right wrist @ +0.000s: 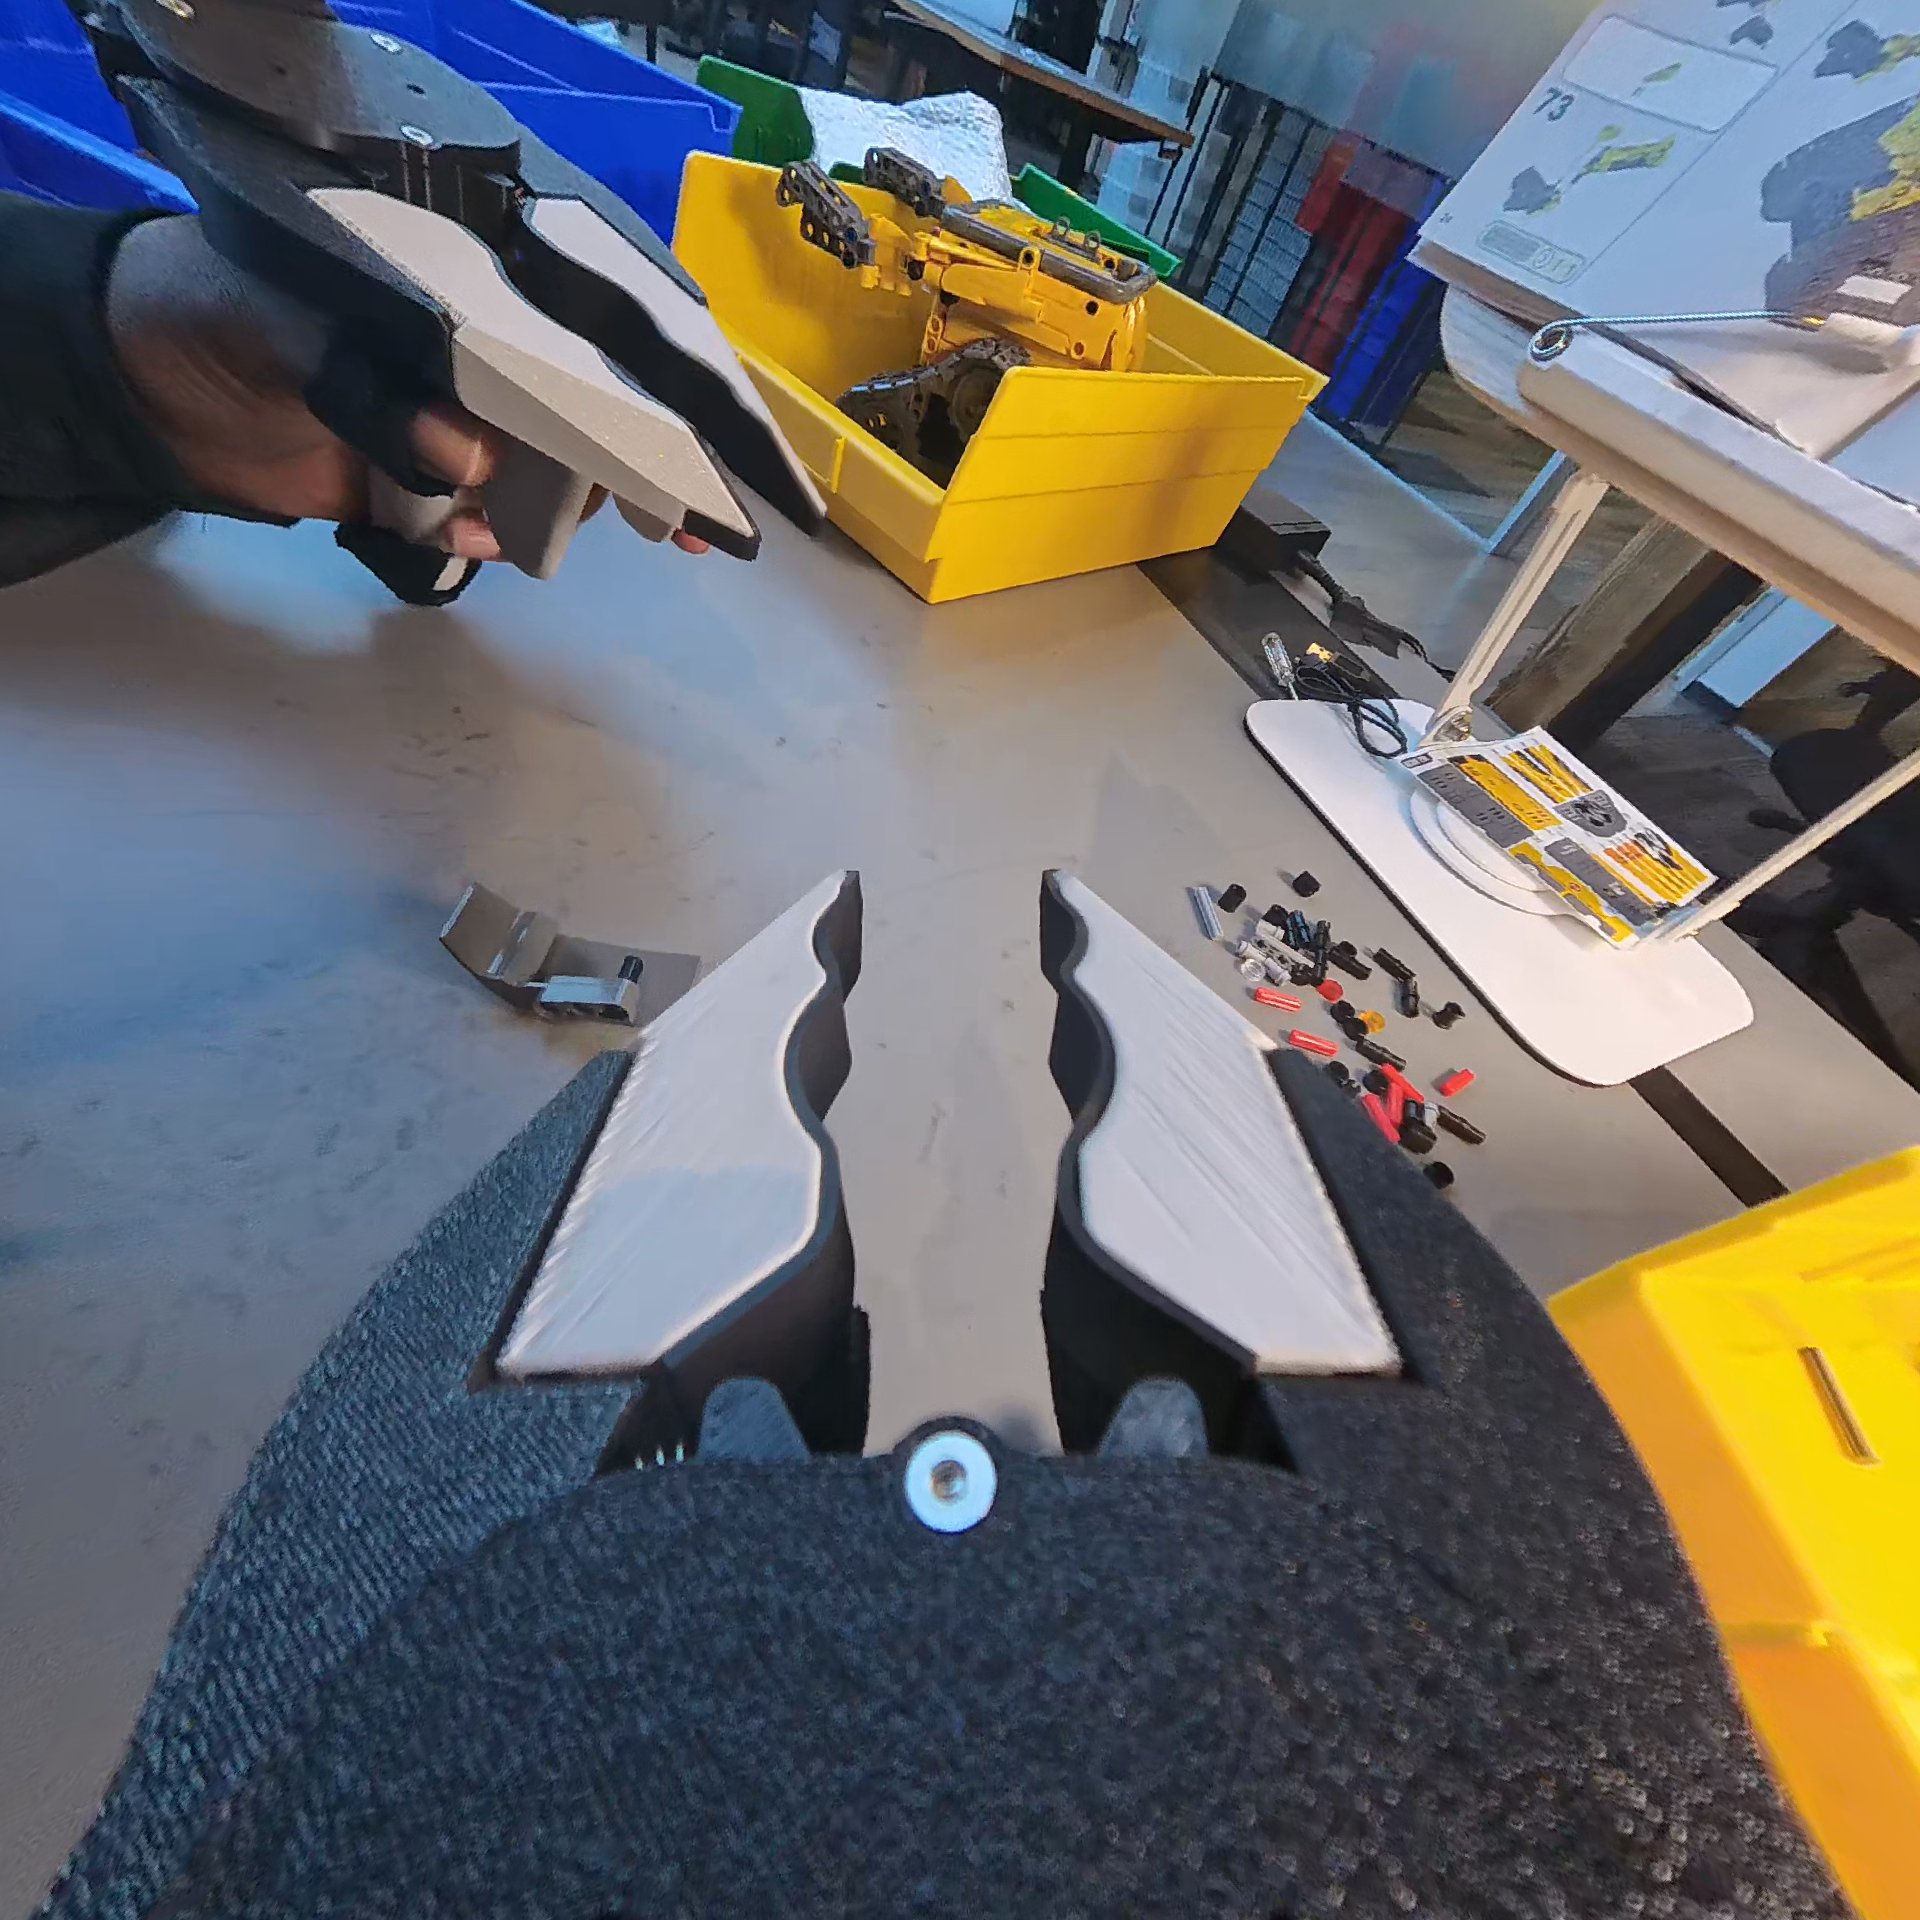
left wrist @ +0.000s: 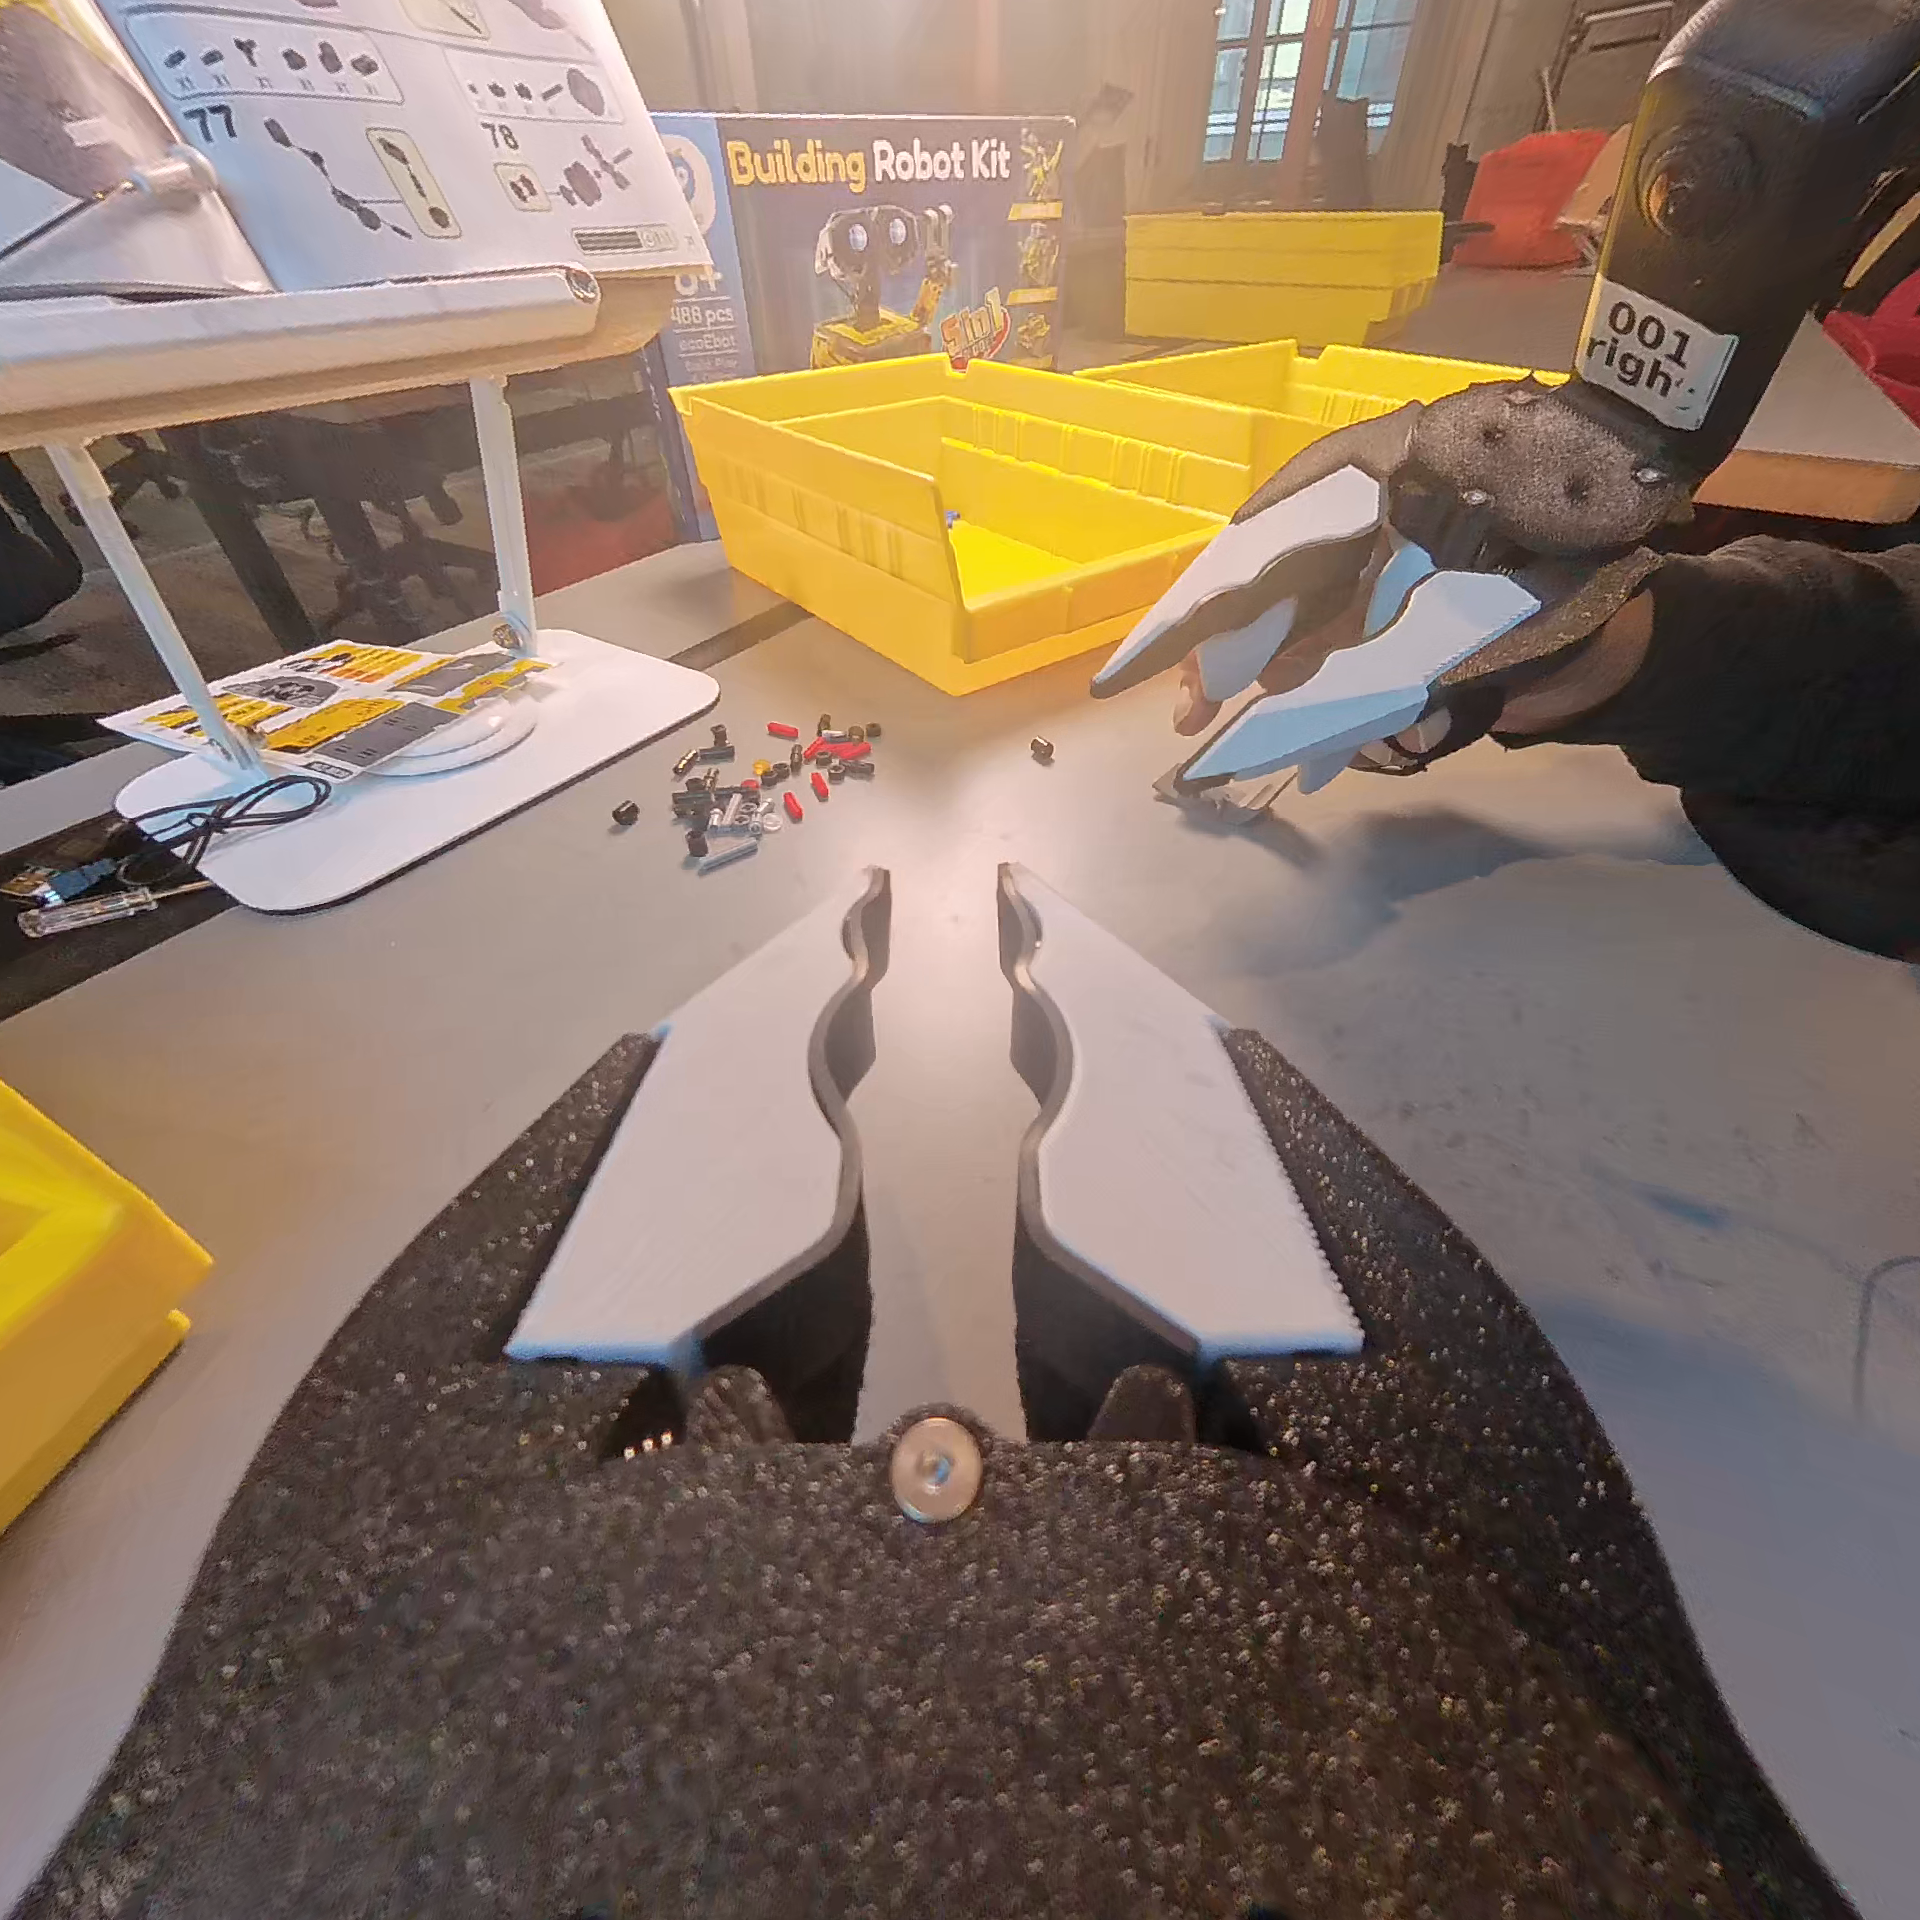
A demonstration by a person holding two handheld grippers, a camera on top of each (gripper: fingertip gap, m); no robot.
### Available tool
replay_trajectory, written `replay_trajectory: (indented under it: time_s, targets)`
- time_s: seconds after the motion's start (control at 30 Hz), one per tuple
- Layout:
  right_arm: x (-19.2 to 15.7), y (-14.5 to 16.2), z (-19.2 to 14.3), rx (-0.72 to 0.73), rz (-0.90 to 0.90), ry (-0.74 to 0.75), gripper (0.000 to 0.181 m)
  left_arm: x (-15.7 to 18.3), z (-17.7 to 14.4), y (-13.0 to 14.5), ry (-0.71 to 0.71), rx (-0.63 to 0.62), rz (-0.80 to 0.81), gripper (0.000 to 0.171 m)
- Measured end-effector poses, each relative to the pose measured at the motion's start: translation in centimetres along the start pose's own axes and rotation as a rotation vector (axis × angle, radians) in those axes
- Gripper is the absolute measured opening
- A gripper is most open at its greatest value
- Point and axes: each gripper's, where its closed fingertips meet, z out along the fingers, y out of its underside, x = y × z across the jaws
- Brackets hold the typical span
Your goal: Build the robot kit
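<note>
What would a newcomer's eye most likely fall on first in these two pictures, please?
Probably the half-built yellow tracked model, which sits in a yellow bin at the far side of the grey table. Next, the scatter of small black and red parts lying loose beside the white stand base. Both the left gripper and the right gripper hover open and empty above the tabletop.

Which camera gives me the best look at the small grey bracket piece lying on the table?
The right wrist view: the small grey bent bracket piece lies unobstructed on the grey table, left of the open right gripper. In the left wrist view it is mostly hidden beneath that gripper's fingers.
</note>
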Motion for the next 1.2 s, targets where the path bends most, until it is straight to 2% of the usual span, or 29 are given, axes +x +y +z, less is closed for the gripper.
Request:
replay_trajectory:
  time_s: [0.43,0.57,0.7,0.9,1.1,1.2]
  targets:
    - [2.2,0.6,-1.2,-0.066,0.021,0.048,0.036,-0.4,0.1,0.2,-0.017,-0.005,0.000,0.023]
    - [3.9,0.9,-2.6,-0.149,0.001,0.078,0.042,-0.5,0.1,0.3,-0.022,-0.007,-0.007,0.024]
    - [5.2,3.0,-5.2,-0.352,0.010,0.051,0.052,-0.5,0.1,0.4,-0.021,-0.011,-0.016,0.025]
    - [2.7,7.5,-7.7,-0.596,0.123,-0.106,0.061,-0.3,0.3,0.7,-0.013,-0.028,-0.014,0.025]
    - [2.2,10.3,-6.5,-0.653,0.168,-0.141,0.060,-0.1,0.5,0.9,-0.003,-0.039,-0.011,0.026]
    - [1.8,11.0,-6.3,-0.652,0.189,-0.174,0.051,0.1,0.5,0.9,0.004,-0.044,-0.009,0.026]
